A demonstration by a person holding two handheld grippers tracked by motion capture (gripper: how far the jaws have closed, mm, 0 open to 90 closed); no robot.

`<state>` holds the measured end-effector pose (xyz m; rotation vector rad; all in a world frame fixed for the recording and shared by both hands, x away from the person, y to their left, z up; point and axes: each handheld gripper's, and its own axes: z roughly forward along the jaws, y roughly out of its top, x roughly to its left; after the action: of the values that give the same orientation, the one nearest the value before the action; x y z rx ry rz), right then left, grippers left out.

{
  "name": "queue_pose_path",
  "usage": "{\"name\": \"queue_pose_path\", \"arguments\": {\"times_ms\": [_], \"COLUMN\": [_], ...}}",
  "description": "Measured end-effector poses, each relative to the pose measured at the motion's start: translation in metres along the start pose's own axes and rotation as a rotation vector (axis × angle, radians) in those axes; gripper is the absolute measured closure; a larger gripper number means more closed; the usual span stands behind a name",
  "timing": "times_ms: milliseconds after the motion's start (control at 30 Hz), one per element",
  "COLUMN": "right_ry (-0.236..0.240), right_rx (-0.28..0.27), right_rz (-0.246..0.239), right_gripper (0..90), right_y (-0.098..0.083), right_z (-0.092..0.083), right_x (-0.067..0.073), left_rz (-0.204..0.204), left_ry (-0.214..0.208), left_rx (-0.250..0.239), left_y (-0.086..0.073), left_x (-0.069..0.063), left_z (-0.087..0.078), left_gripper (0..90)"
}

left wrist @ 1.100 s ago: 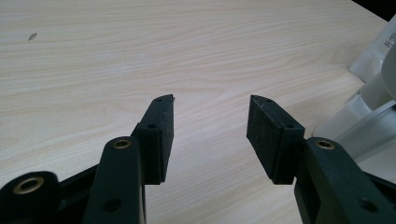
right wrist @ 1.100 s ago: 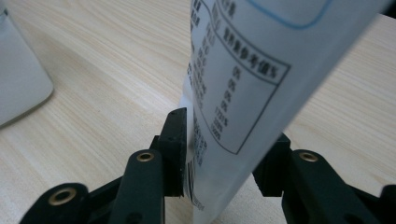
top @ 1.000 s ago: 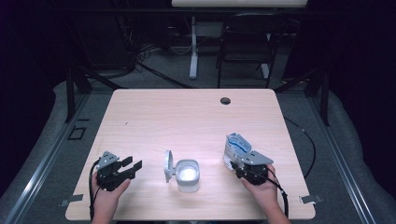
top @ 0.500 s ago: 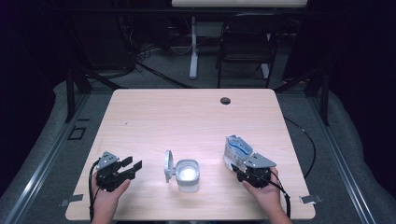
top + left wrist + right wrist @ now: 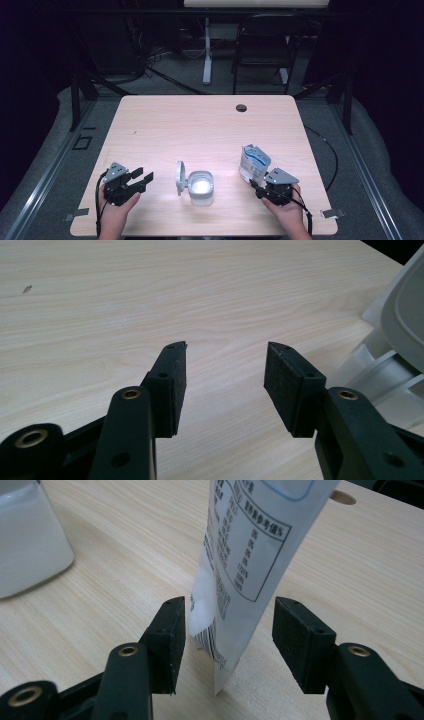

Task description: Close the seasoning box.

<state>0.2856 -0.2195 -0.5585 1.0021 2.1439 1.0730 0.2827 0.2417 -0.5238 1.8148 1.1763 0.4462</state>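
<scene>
Right claw (image 5: 227, 617) low over the counter (image 5: 200, 130), jaws apart and just been opening, white printed pouch (image 5: 250, 555) standing upright between them; left pad just beside or barely touching the pouch, right pad clear of it. In the high view, pouch (image 5: 254, 162) near the counter's right front, right claw (image 5: 256, 186) right at its base. Left claw (image 5: 142, 178) at left front, jaws apart on bare wood. White container (image 5: 200, 187) with its lid (image 5: 180, 177) tipped up between the two claws, well apart from the pouch
</scene>
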Motion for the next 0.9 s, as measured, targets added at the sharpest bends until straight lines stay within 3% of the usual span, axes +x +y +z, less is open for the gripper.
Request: {"name": "queue_pose_path", "arguments": {"times_ms": [200,300,400,667,900], "right_ry": [0.012,0.016,0.02,0.011,-0.002], "right_rx": [-0.015,-0.023,-0.02,-0.017,-0.025], "right_rz": [-0.002,-0.004,-0.008,-0.004,0.013], "right_gripper": [45.9,45.5,45.2,44.7,43.9], "right_y": [0.0,-0.001,-0.002,-0.006,-0.007], "right_z": [-0.01,-0.015,-0.019,-0.021,-0.025], "right_x": [0.003,0.005,0.007,0.009,0.008], "left_rz": [0.027,0.042,0.077,0.116,0.14], "left_ry": [-0.035,-0.065,-0.086,-0.133,-0.164], "left_rx": [-0.003,-0.001,0.001,0.015,0.009], "left_y": [0.006,0.009,0.012,0.017,0.021], "left_x": [-0.012,-0.02,-0.028,-0.041,-0.054], "left_z": [-0.002,-0.002,-0.003,-0.002,0.002], "left_gripper": [56.9,67.4,72.1,89.7,90.0]}}
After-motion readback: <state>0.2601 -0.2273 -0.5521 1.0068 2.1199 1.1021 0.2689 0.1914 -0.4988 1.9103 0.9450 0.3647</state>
